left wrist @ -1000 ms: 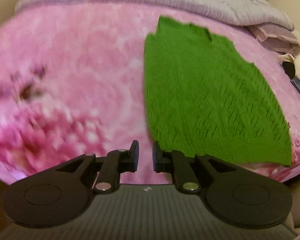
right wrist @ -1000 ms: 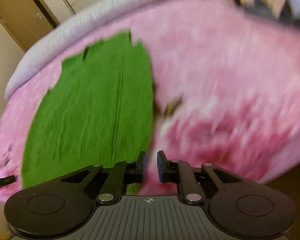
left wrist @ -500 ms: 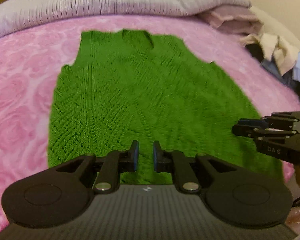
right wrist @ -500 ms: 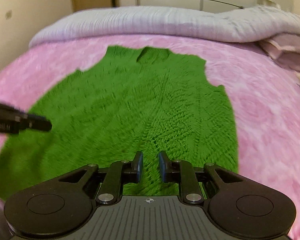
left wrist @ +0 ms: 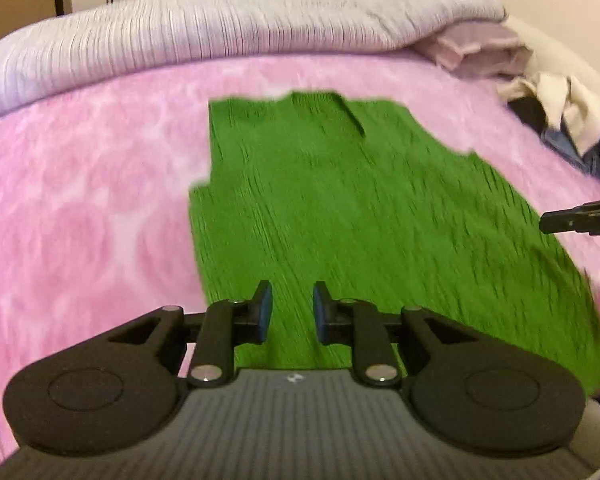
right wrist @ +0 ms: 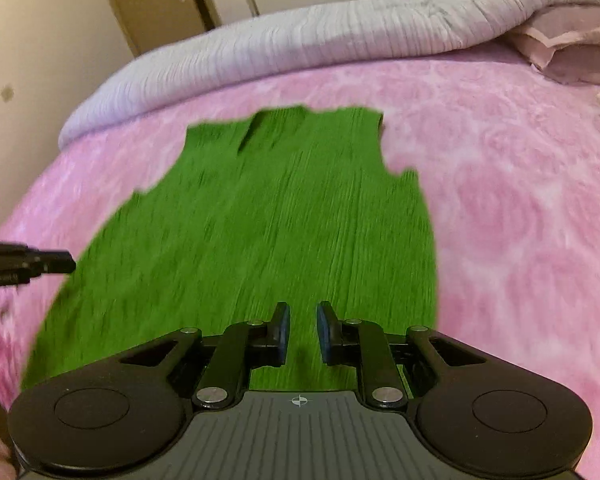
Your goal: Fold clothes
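1. Green knitted vest (left wrist: 352,216) lies spread flat on the pink bedspread (left wrist: 84,200), neckline at the far end, hem nearest the cameras.
2. Left tool (left wrist: 290,312) hovers over the near hem, its two pads parted with nothing between them.
3. Right tool (right wrist: 302,330) is likewise released and empty, above the hem's right part.
4. Grey ribbed blanket (left wrist: 220,36) is heaped along the far edge of the bed.
5. Loose clothes (left wrist: 556,104) are piled at the far right; both views are blurred.

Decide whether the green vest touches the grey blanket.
Apart. The right wrist view shows pink bedspread between the green vest and grey blanket.
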A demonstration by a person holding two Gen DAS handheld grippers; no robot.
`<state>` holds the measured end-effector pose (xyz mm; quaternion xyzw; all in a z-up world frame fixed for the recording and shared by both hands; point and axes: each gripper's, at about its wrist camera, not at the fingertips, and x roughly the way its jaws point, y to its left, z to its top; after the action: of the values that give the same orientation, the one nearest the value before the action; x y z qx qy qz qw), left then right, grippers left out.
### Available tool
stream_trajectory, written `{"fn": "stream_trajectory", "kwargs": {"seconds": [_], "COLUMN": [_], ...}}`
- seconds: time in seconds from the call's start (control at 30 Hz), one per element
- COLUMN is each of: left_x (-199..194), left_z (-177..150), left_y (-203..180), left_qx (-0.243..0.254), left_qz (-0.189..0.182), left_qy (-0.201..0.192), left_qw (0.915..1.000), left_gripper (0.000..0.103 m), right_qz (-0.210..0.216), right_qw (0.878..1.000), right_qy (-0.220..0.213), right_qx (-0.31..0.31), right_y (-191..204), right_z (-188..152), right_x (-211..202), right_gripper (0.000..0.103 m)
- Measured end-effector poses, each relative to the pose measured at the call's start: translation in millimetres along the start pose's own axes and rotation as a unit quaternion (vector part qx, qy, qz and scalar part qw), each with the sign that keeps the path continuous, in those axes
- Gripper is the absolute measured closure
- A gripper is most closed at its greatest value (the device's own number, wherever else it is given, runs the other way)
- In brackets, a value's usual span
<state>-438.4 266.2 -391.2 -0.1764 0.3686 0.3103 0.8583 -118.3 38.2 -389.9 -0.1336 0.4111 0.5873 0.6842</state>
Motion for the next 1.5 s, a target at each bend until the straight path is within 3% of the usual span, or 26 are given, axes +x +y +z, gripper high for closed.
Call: {"fn": "stream_trajectory", "kwargs": {"seconds": [0.2, 0.5, 0.57, 0.7, 0.8, 0.93, 1.17, 1.2, 1.23, 1.3, 1.5], "left_x": [58, 116, 118, 103, 109, 120, 126, 127, 128, 130, 177], "left_z": [46, 60, 61, 62, 53, 49, 89, 94, 100, 111, 141], "left_y": [45, 61, 64, 75, 87, 79, 76, 76, 75, 74, 86], "left_qx": [-0.025, -0.009, -0.012, -0.037, -0.065, -0.037, -0.02, -0.017, -0.015, -0.01, -0.028], "left_qz": [0.033, 0.042, 0.036, 0.035, 0.04, 0.05, 0.042, 0.04, 0.039, 0.037, 0.022], "left_qy": [0.011, 0.037, 0.03, -0.008, -0.001, 0.003, -0.011, -0.013, -0.015, -0.019, -0.024], "left_qw": [0.9991, 0.9984, 0.9988, 0.9987, 0.9971, 0.9981, 0.9989, 0.999, 0.999, 0.9991, 0.9991], "left_gripper": [0.078, 0.076, 0.096, 0.098, 0.096, 0.096, 0.085, 0.08, 0.078, 0.077, 0.067], "right_qz": [-0.004, -0.007, -0.008, -0.009, -0.012, -0.022, -0.033, -0.035, -0.037, -0.037, -0.021], "right_qw": [1.0, 1.0, 1.0, 1.0, 1.0, 1.0, 0.999, 0.999, 0.999, 0.999, 0.999], "right_qy": [0.007, 0.0, -0.001, -0.002, 0.003, 0.012, 0.004, 0.002, 0.005, 0.009, 0.001], "right_qx": [0.004, 0.007, 0.013, 0.016, 0.02, 0.015, -0.001, -0.003, -0.006, -0.016, -0.028], "right_y": [-27, -52, -56, -62, -66, -66, -67, -67, -69, -74, -95], "right_z": [53, 83, 86, 87, 85, 81, 95, 100, 107, 120, 162], "right_x": [42, 76, 80, 82, 85, 88, 89, 90, 95, 107, 148], "right_gripper": [0.084, 0.084, 0.084, 0.084, 0.084, 0.084, 0.083, 0.078, 0.067, 0.056, 0.055]}}
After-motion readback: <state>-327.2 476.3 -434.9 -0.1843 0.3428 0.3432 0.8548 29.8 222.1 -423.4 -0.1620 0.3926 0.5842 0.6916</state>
